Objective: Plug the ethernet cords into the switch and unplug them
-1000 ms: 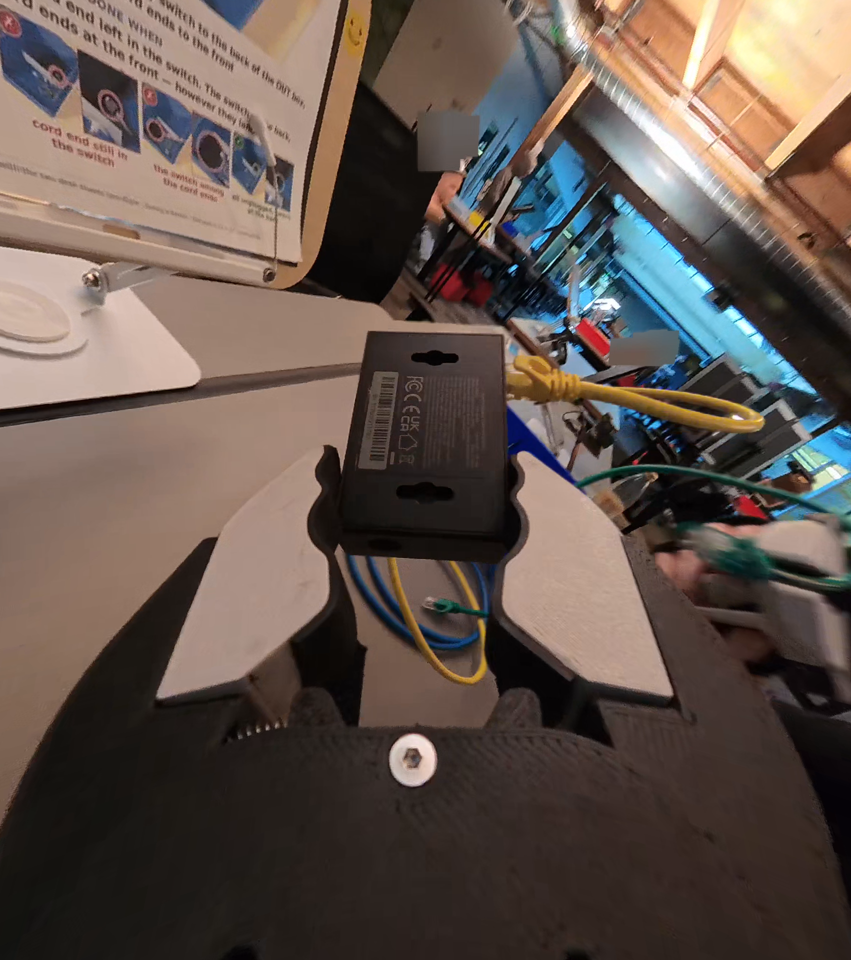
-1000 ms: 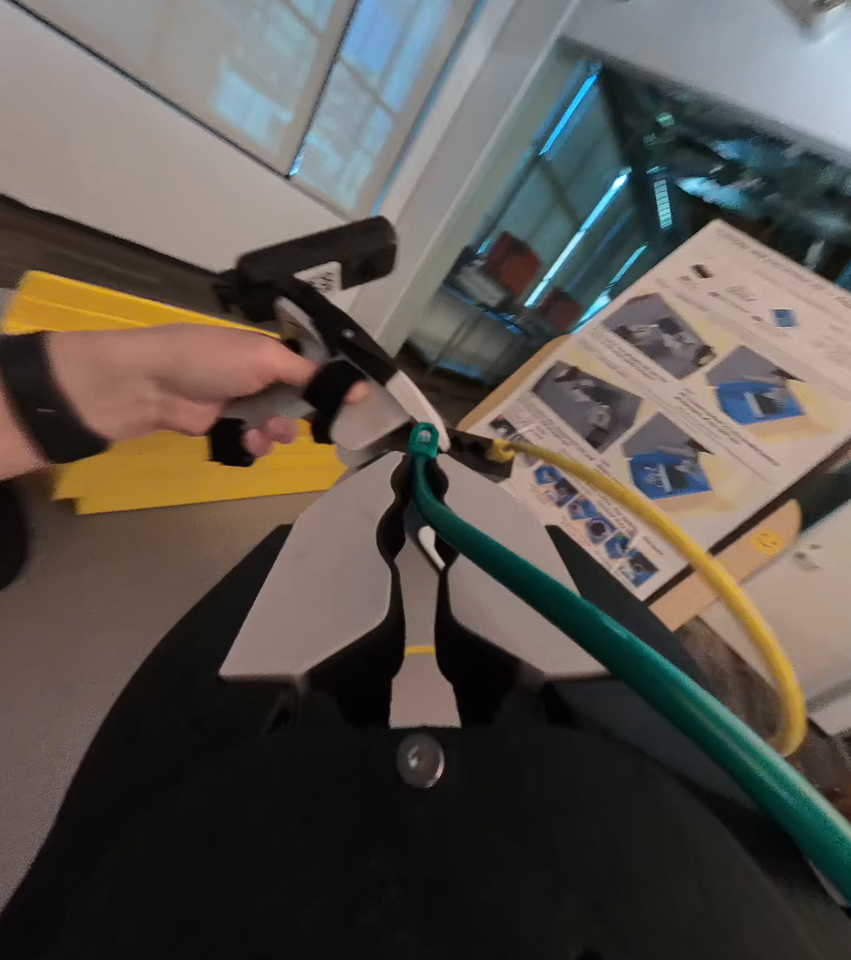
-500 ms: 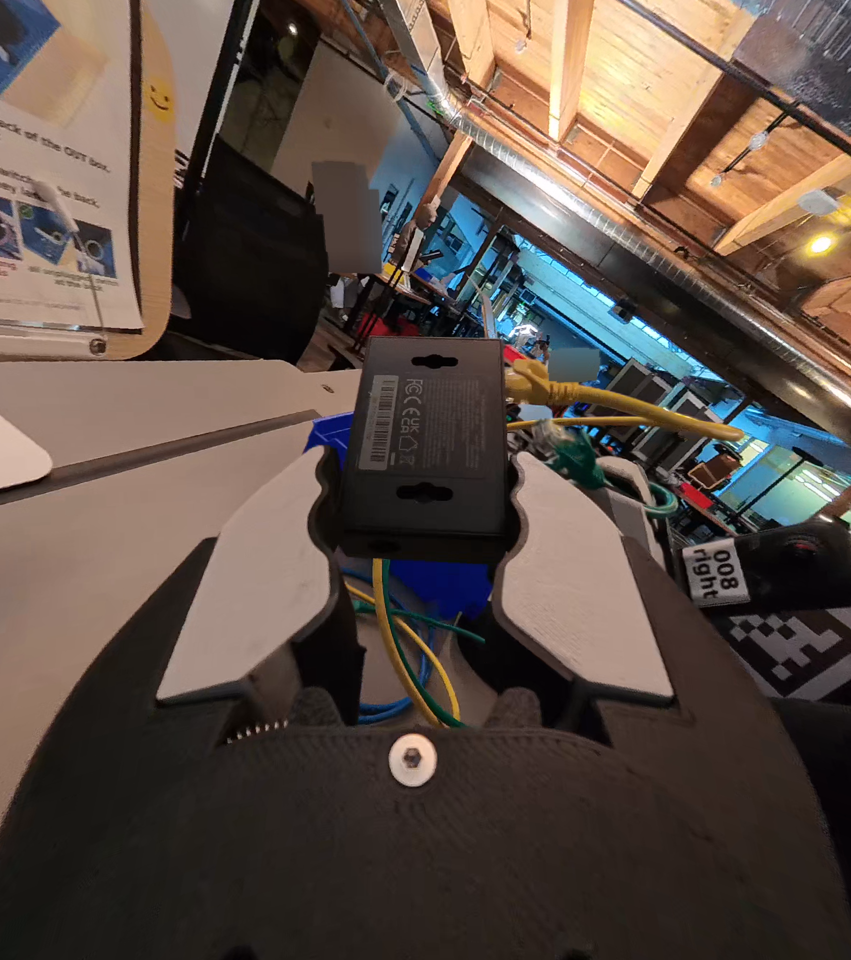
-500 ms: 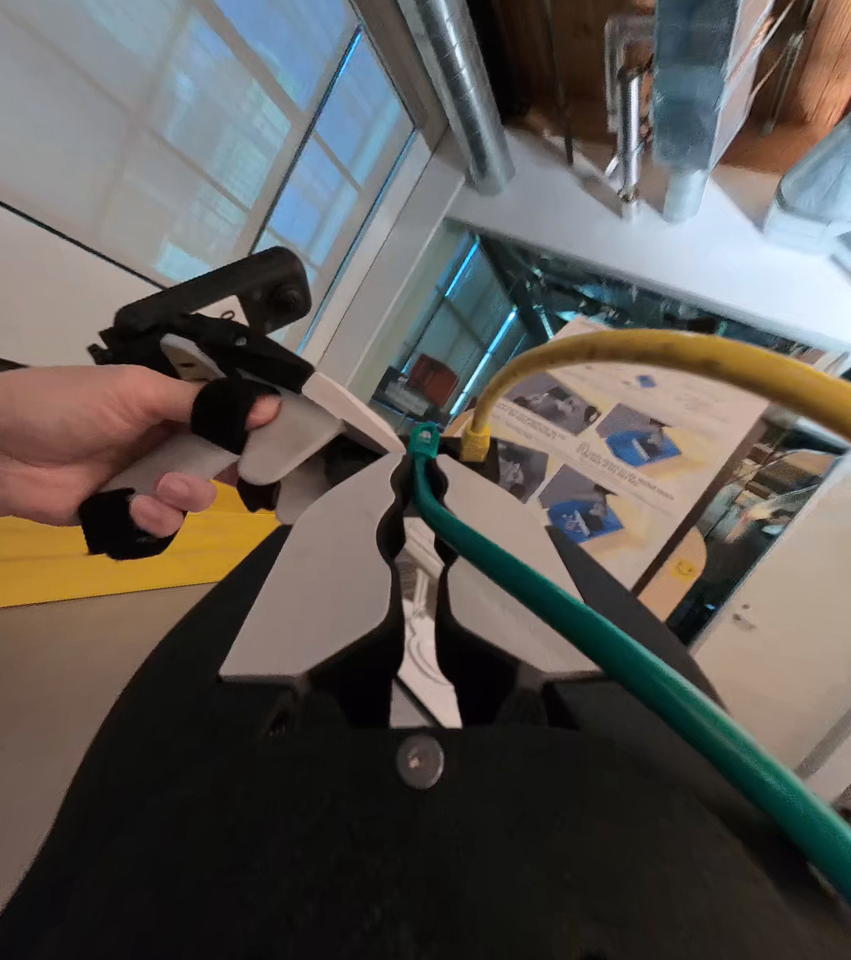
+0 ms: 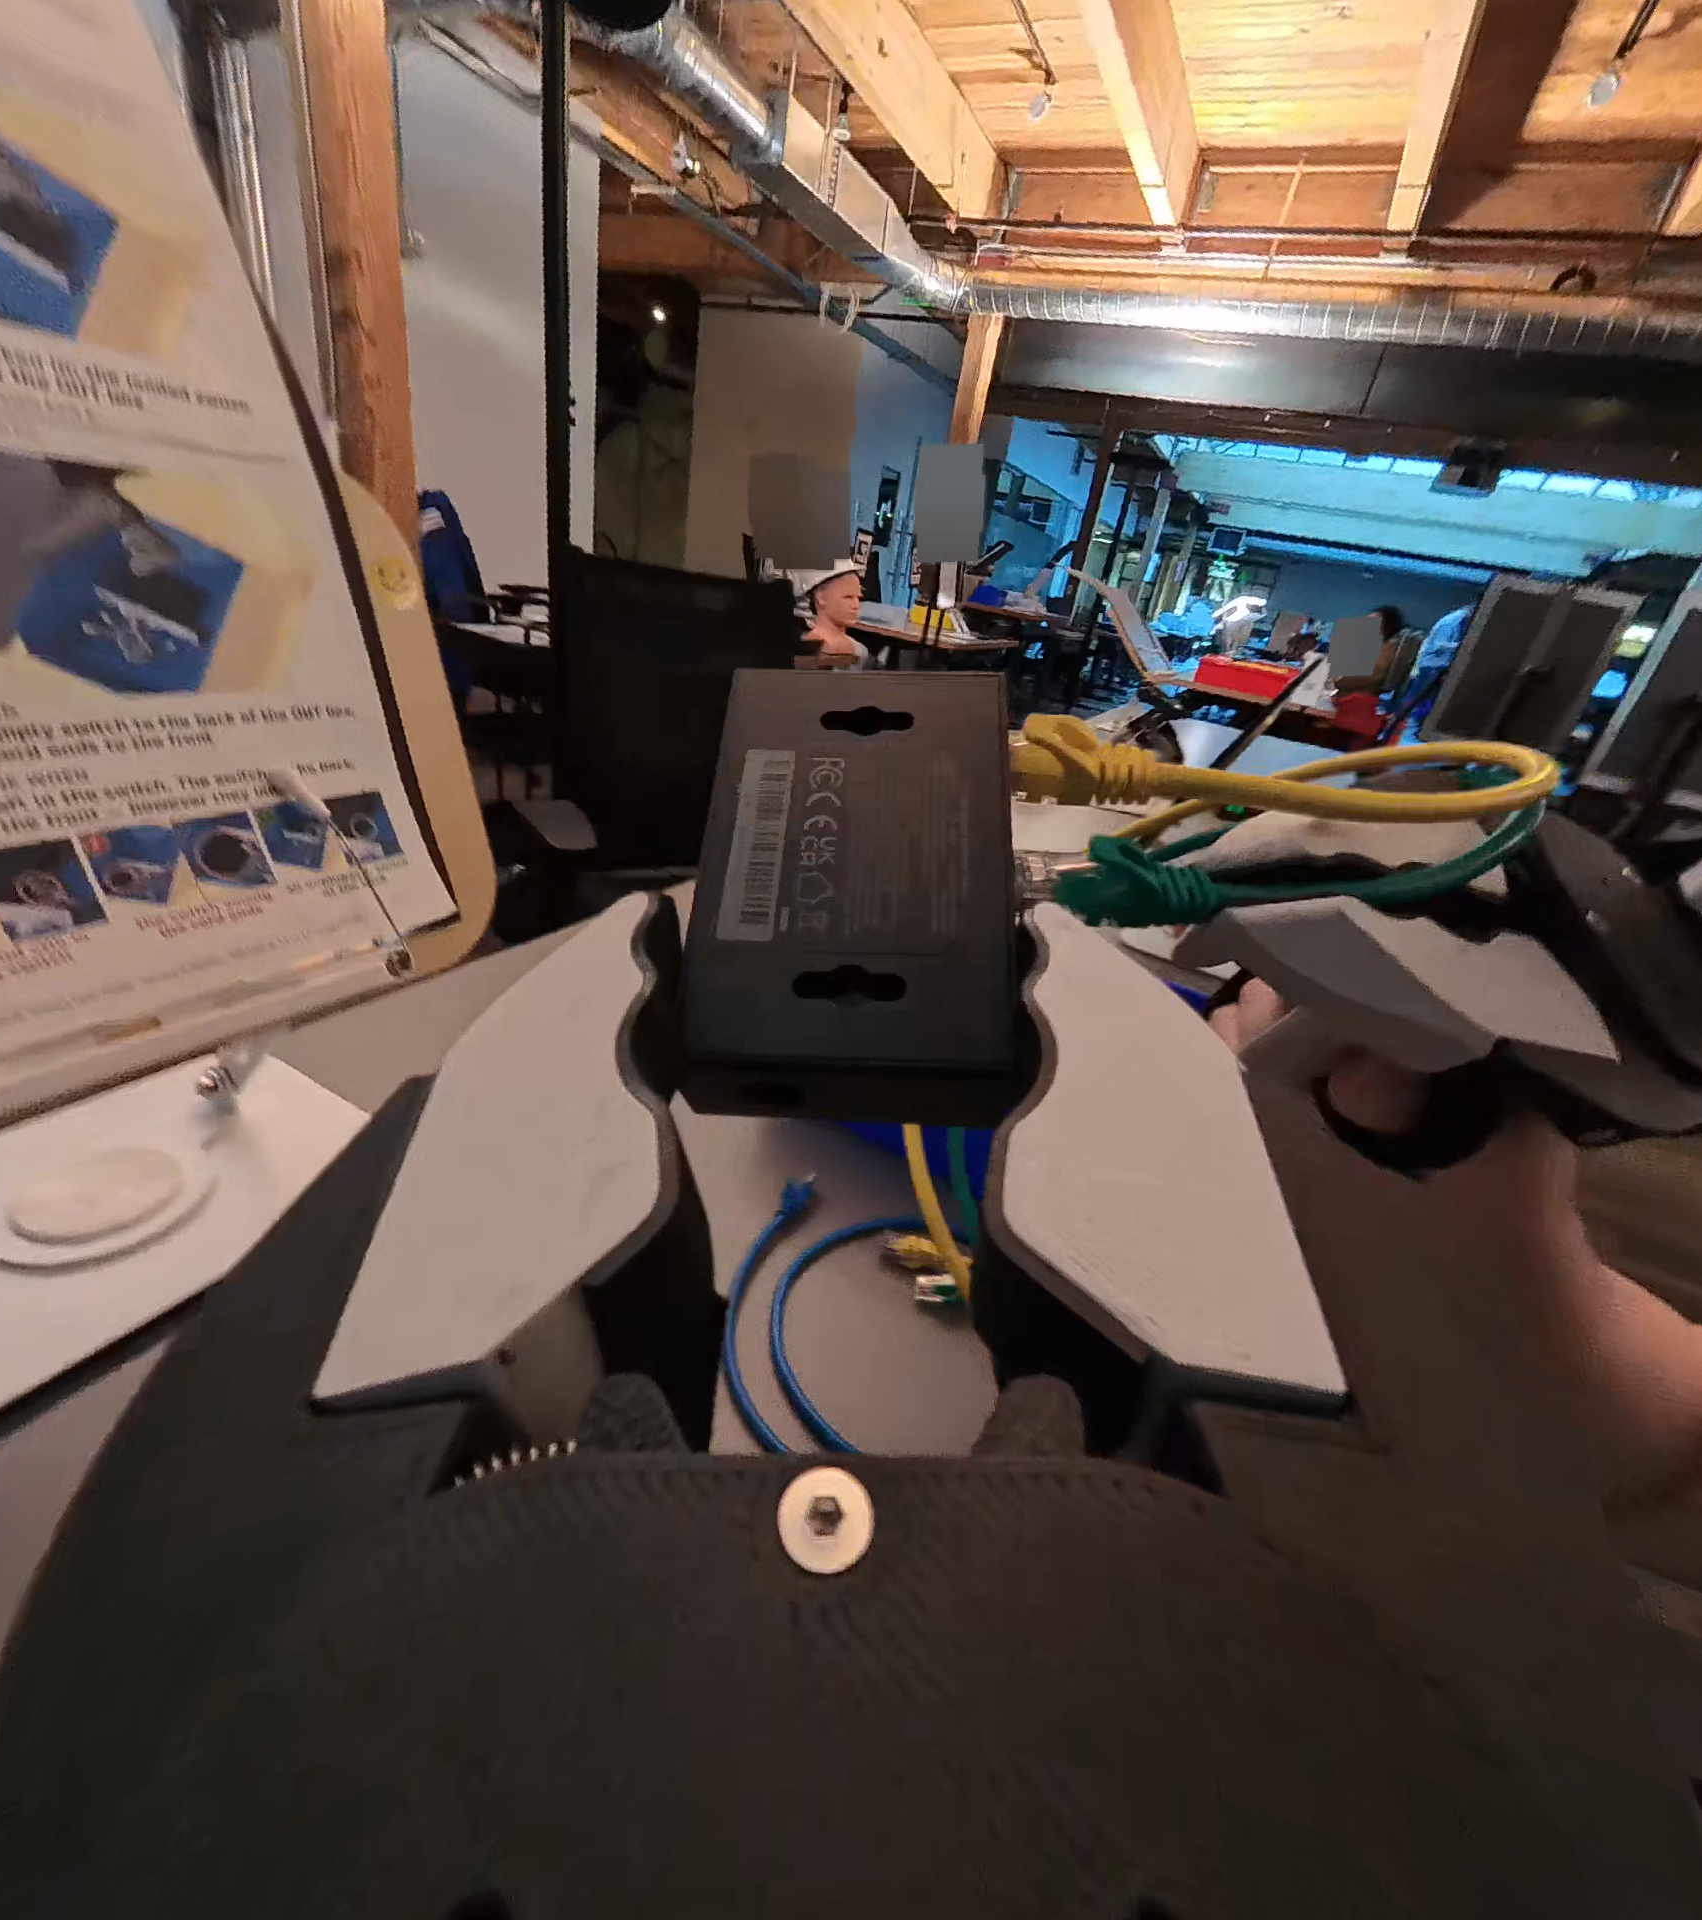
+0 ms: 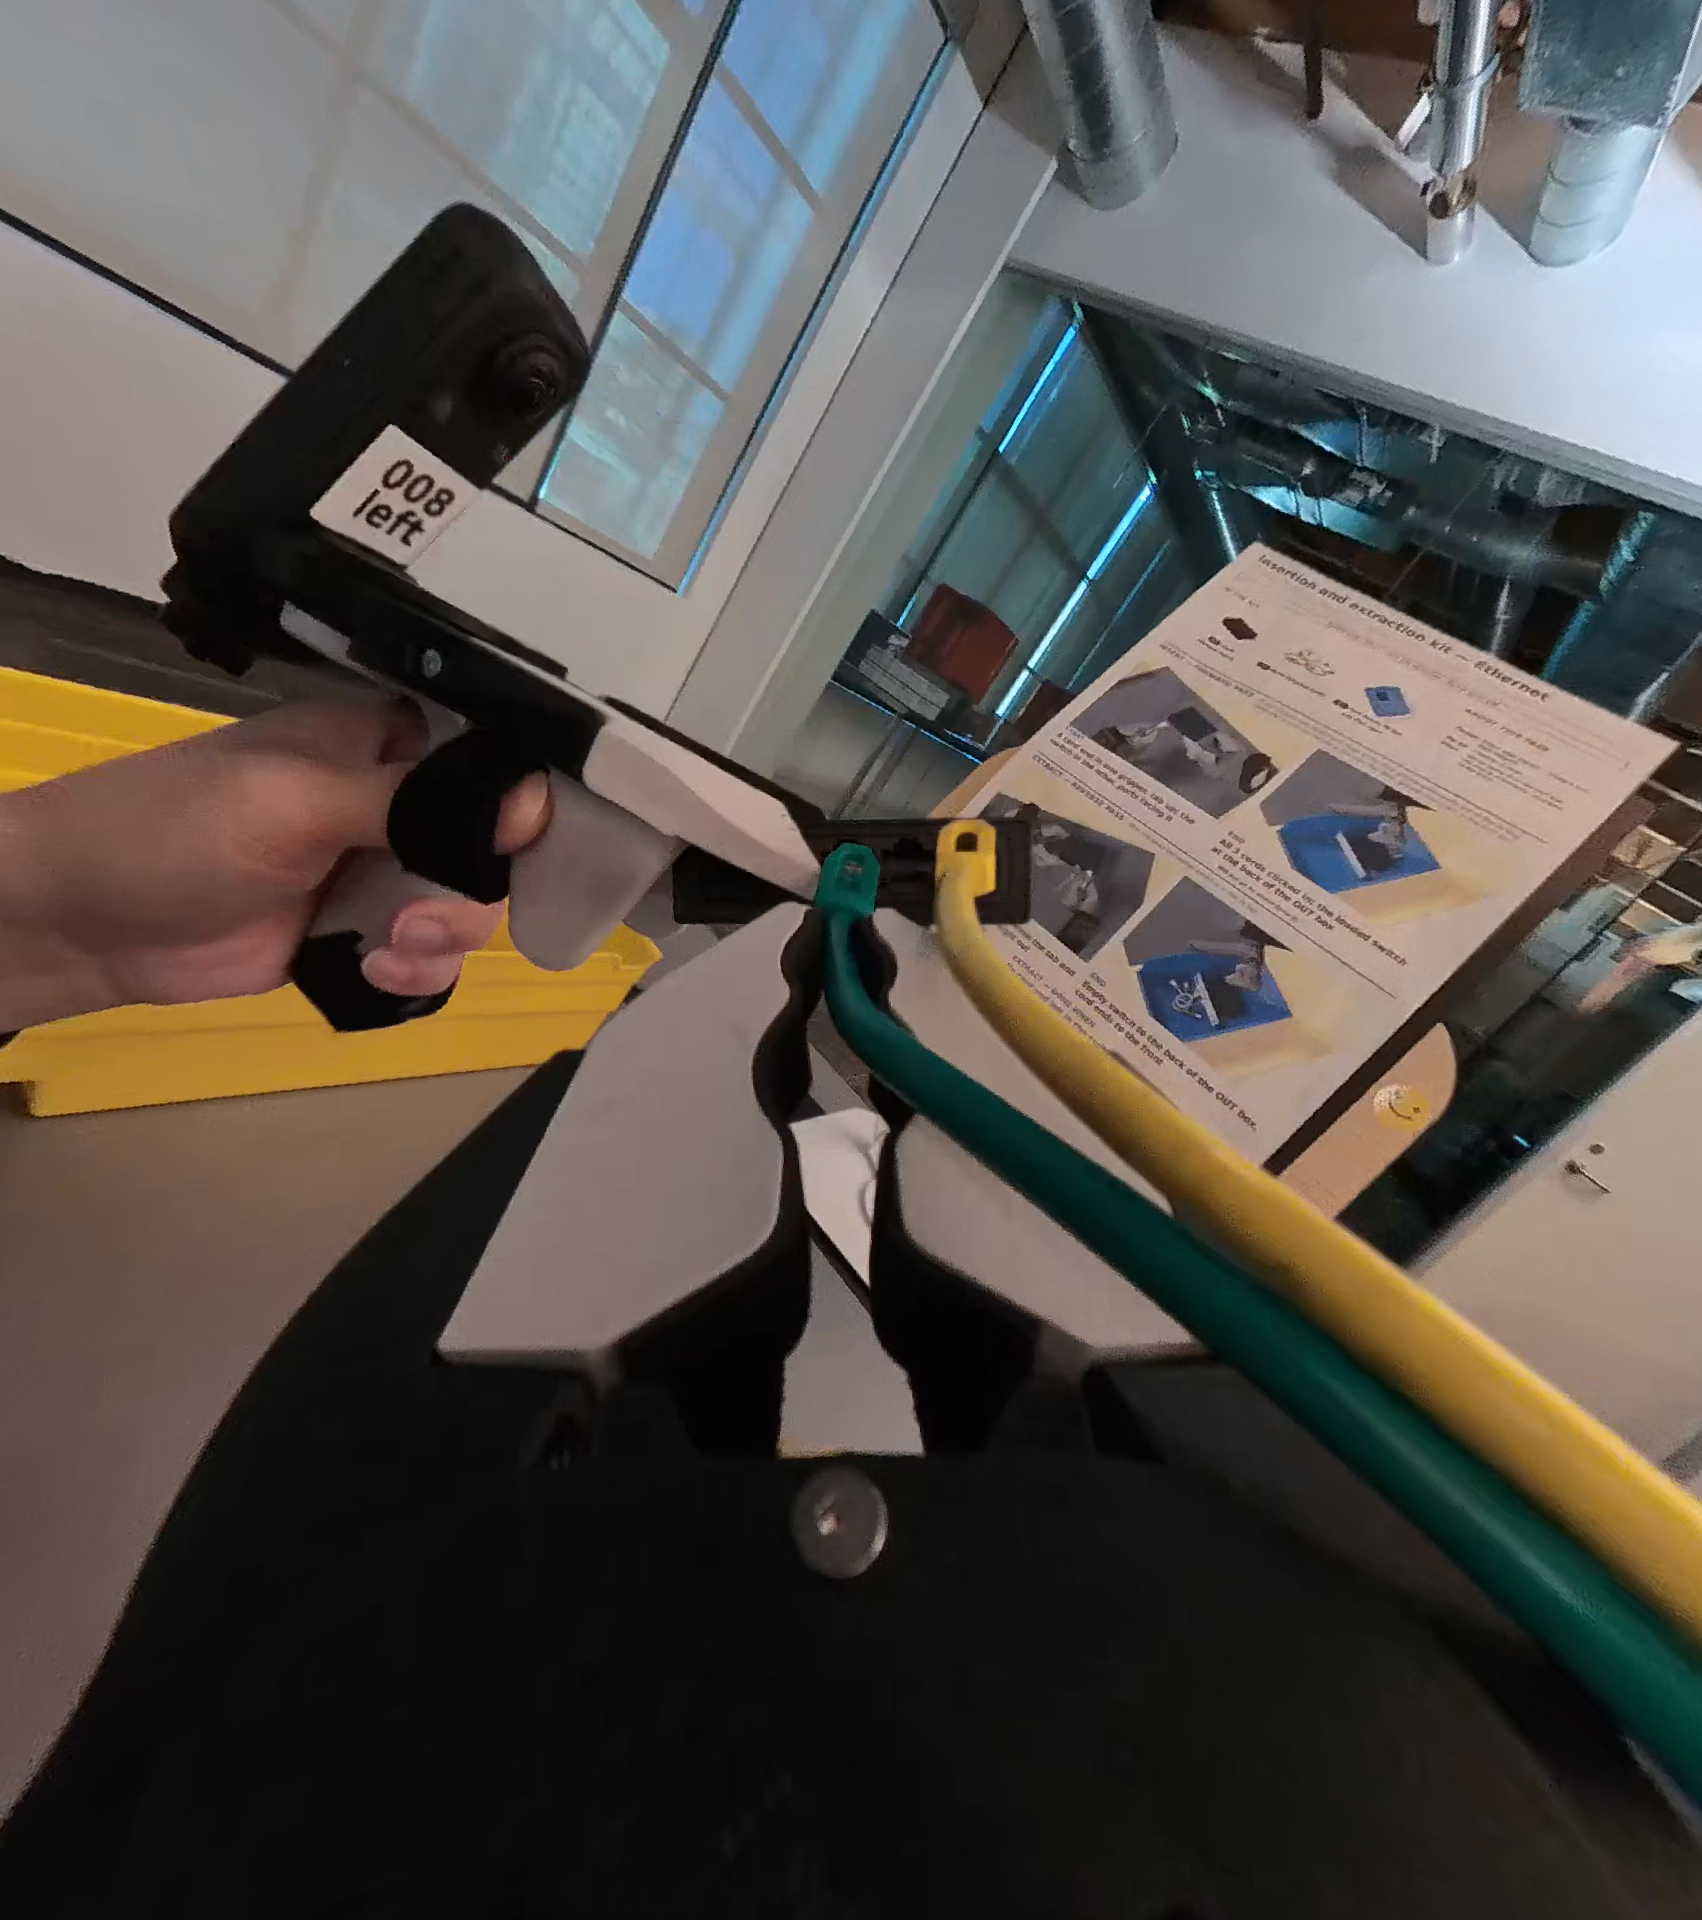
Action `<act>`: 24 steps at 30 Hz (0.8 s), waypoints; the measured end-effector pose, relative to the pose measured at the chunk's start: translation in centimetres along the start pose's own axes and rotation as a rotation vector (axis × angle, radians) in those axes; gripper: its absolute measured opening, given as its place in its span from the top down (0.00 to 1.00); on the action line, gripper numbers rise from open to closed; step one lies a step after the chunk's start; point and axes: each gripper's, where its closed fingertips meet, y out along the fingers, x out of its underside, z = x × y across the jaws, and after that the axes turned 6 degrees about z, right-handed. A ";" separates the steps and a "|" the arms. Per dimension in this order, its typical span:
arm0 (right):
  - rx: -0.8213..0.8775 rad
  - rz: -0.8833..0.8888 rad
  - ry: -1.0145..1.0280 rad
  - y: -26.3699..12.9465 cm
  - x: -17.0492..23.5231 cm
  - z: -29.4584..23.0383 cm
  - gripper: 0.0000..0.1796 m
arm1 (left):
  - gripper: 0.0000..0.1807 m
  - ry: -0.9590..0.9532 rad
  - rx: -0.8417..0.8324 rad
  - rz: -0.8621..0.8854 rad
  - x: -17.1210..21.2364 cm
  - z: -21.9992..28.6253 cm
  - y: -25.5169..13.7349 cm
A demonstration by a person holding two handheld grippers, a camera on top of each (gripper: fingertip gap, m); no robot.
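My left gripper [image 5: 842, 935] is shut on the black switch [image 5: 857, 862] and holds it in the air, underside up. A yellow cord [image 5: 1086, 774] is plugged into the switch's right side. My right gripper [image 6: 842, 935] is shut on the green cord's plug [image 6: 847, 883], just behind its boot. The plug's clear tip [image 5: 1034, 873] is at a port next to the yellow one; I cannot tell whether it is seated. In the right wrist view the switch [image 6: 1008, 883] faces me with the yellow plug [image 6: 961, 852] in it. A blue cord [image 5: 774, 1320] lies loose on the table below.
An instruction poster [image 5: 130, 623] stands on a white base [image 5: 99, 1226] to the left. A yellow bin [image 6: 203, 1029] sits on the grey table behind the hand holding the left gripper. A blue bin [image 5: 888, 1138] shows under the switch. Loose yellow and green plug ends [image 5: 930, 1268] hang near the blue cord.
My right gripper has brought the green plug in from the right, up to the switch's side. My left gripper has tilted and turned, still holding the switch with the yellow cord in it.
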 end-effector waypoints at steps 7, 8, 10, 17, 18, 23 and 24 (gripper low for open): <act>-0.022 0.054 -0.115 -0.5 -1.2 -0.1 0.97 | 0.67 0.078 -0.005 0.014 -0.9 1.0 -0.2; -0.025 0.060 -0.133 -0.6 -1.3 -0.2 0.96 | 0.66 0.090 0.002 0.021 -1.0 1.2 -0.2; -0.025 0.064 -0.169 -0.7 -1.6 -0.3 0.96 | 0.67 0.108 0.004 0.022 -1.2 1.4 -0.3; -0.038 0.095 -0.266 -1.3 -2.8 -0.7 0.97 | 0.67 0.251 0.025 0.044 -2.0 2.7 -0.8; -0.041 0.095 -0.270 -1.4 -3.0 -0.7 0.96 | 0.67 0.276 0.027 0.045 -2.1 2.9 -0.9; -0.046 0.103 -0.352 -1.8 -3.6 -0.9 0.96 | 0.66 0.359 0.032 0.017 -2.0 3.9 -1.0; -0.044 0.101 -0.373 -1.9 -3.7 -0.9 0.96 | 0.66 0.382 0.026 0.013 -2.1 4.0 -1.0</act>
